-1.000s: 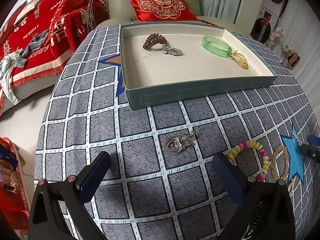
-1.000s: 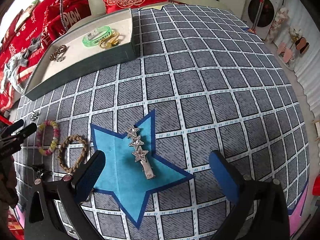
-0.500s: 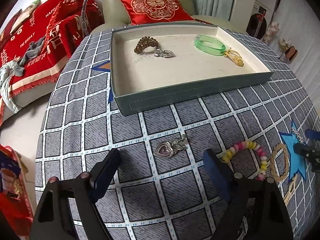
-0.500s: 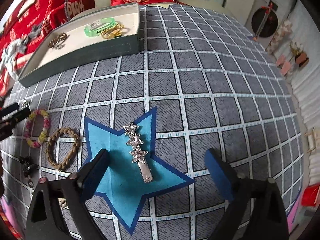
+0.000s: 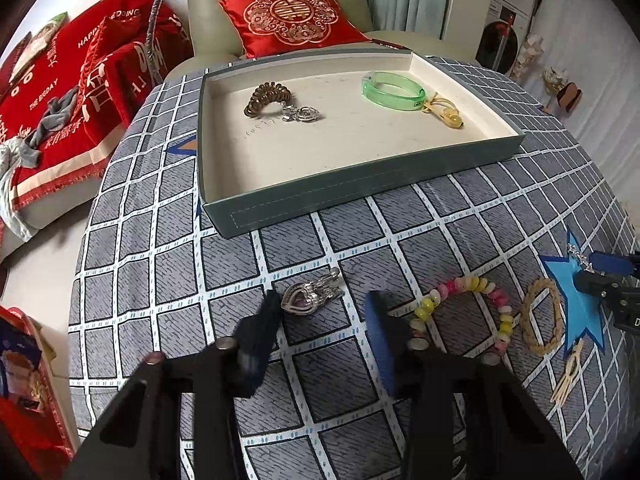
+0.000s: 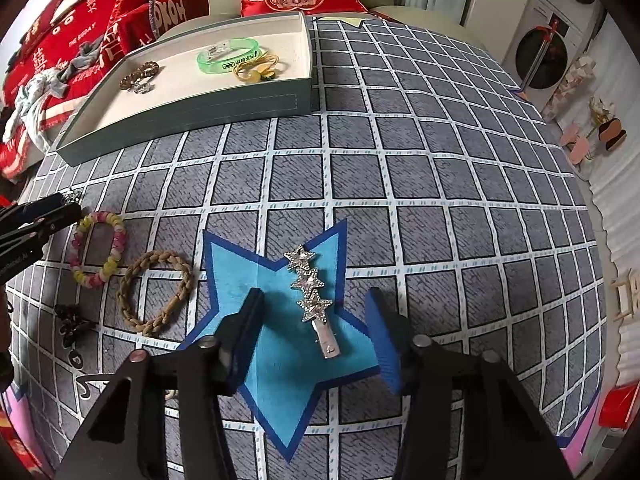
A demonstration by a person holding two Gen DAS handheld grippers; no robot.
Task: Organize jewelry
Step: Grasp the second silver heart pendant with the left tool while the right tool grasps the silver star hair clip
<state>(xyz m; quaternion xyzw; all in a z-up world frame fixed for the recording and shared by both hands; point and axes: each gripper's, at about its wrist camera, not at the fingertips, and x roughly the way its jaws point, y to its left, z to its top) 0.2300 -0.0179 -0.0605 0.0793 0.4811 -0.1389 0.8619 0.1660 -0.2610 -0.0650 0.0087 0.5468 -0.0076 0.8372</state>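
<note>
A silver heart-shaped clip lies on the checked cloth between the fingers of my left gripper. Its jaws are closing; the left pad is right at the heart and the right pad stands apart. My right gripper straddles a silver hair clip with three stars on a blue star patch. Its jaws are closing too, with neither pad touching the clip. The grey tray beyond holds a brown coil tie, a green bangle and a yellow tie.
A pink and yellow beaded bracelet and a braided ring lie between the two grippers. A dark clip lies nearer the front edge. A sofa with a red cushion stands behind the table.
Both grippers' jaws have narrowed a lot around their clips. The left gripper has come closer to the heart clip, and both views rolled slightly. Nothing on the cloth has moved.
</note>
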